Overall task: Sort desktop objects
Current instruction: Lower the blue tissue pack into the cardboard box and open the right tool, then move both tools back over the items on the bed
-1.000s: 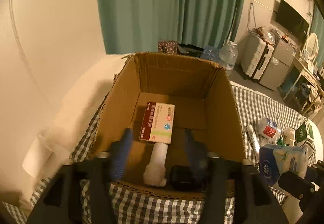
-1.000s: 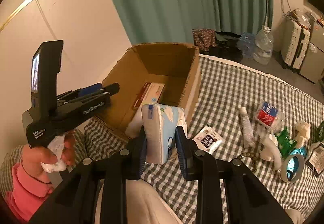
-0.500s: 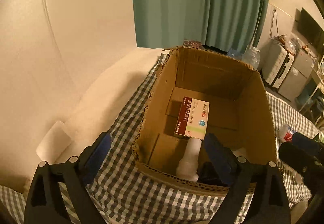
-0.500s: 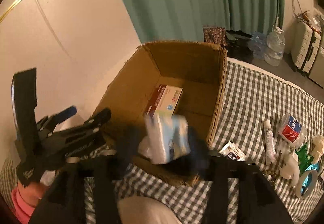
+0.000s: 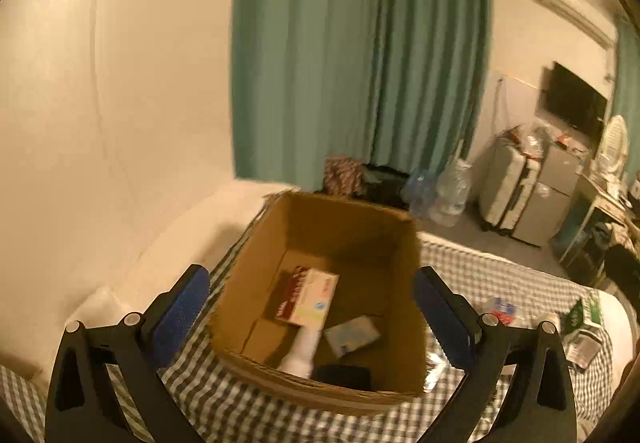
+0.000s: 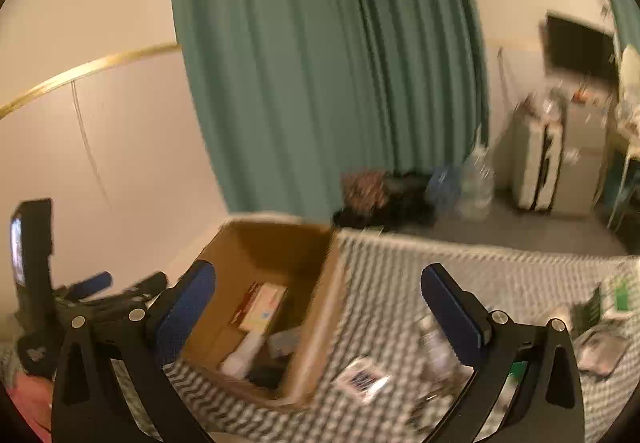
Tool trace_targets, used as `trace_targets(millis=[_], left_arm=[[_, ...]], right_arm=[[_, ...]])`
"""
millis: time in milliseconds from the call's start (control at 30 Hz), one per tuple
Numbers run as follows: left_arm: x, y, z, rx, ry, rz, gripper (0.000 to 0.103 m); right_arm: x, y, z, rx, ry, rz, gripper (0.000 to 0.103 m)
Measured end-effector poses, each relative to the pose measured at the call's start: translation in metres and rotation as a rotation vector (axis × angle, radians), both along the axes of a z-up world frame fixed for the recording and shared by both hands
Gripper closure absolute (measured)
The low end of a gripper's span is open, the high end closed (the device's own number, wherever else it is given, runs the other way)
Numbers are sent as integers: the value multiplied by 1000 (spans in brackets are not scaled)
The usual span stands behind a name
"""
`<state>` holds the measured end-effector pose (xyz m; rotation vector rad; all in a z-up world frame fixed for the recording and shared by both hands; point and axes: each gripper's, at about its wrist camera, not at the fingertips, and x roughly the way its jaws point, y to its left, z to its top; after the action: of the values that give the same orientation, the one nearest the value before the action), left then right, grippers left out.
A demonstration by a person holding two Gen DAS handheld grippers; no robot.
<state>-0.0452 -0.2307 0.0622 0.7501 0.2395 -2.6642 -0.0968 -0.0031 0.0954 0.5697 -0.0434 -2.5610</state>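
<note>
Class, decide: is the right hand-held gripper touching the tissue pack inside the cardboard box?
Apart. In the right wrist view the right hand-held gripper is opening with nothing between its fingers; the tissue pack lies down in the cardboard box.

An open brown cardboard box (image 5: 256, 283) stands upright on the checked cloth (image 5: 500, 275), near the cloth's left edge. On the box floor a red-and-white medicine carton (image 5: 307, 301) lies flat, about mid-floor. A white bottle (image 5: 302, 351) lies on its side just in front of the carton, its neck touching or overlapping the carton's near edge. Beside the bottle, to the right, a blue-grey tissue pack (image 5: 352, 335) lies tilted. A black item (image 5: 340, 377) sits against the near wall. Outside the box, a small printed sachet (image 6: 362, 379) lies flat on the cloth just beside the box's near right corner. Farther right, blurred small items, one of them green (image 5: 586, 313), lie scattered toward the cloth's right edge.
</note>
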Motion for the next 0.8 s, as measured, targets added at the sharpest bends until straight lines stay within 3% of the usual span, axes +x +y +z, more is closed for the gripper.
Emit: trace_targets(millis=[133, 333, 500, 800], left_arm=[[-3, 33, 2, 17, -12, -71, 0], [-20, 87, -22, 95, -88, -165, 0], [-44, 139, -49, 78, -153, -229, 0], [-93, 195, -111, 1, -286, -249, 0]], right_arm=[[13, 40, 9, -2, 48, -89, 0], [-8, 107, -38, -4, -248, -186, 0], [-15, 161, -76, 60, -301, -309, 0], [-50, 210, -157, 105, -532, -359, 0]])
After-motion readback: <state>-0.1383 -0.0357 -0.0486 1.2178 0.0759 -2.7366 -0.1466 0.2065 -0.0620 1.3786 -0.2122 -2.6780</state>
